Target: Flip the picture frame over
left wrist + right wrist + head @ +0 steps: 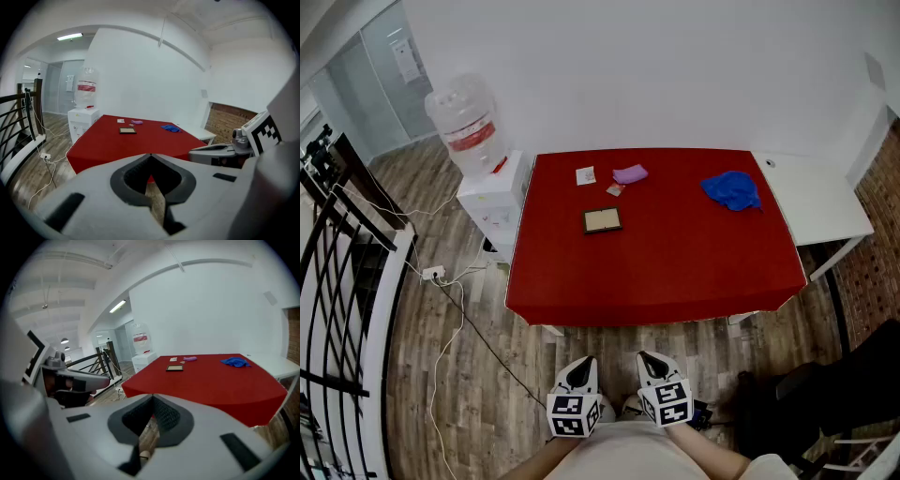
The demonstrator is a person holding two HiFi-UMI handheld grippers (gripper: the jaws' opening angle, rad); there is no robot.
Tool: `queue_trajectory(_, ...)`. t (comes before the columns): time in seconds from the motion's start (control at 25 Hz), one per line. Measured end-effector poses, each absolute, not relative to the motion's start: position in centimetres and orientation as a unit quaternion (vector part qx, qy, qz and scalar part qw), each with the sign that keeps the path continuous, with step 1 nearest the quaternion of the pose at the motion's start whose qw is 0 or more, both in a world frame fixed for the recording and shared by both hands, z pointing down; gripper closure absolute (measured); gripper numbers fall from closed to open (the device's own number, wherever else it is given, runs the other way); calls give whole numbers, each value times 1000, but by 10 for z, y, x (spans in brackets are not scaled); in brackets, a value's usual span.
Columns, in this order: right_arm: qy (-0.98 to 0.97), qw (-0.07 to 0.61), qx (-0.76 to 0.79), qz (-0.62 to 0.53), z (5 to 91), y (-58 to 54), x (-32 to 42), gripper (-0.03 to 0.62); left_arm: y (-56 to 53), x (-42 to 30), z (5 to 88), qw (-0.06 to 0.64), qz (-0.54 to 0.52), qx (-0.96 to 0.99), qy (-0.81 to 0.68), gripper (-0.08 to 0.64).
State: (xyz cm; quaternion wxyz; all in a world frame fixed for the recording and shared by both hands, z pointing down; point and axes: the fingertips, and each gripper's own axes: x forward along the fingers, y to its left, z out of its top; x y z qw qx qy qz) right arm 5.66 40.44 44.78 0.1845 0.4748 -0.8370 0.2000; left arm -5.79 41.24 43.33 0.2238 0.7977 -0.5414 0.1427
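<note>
The picture frame (602,220) lies flat on the red table (675,272), left of its middle, with a dark border and a tan panel facing up. It shows small and far off in the left gripper view (127,131) and the right gripper view (175,368). My left gripper (577,375) (150,157) and right gripper (652,366) (152,397) are held side by side close to my body, over the floor, well short of the table's near edge. Both are shut with nothing between the jaws.
Beyond the frame lie a small card (586,175), a purple item (629,173) and a blue cloth (732,189). A white side table (811,202) adjoins on the right. A water dispenser (478,141) stands to the left, with cables (450,309) on the wood floor and a black railing (337,281).
</note>
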Motion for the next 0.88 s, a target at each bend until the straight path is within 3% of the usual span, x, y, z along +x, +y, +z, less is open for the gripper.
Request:
queue_trajectory(0.28,-835,190,476,202,453,366,53,589,369,-63,443,232,144,798,-537,557)
queue_trajectory(0.88,-815,188,512,197,449,183,4,588,168,-112,433,214,144,826,-501,557)
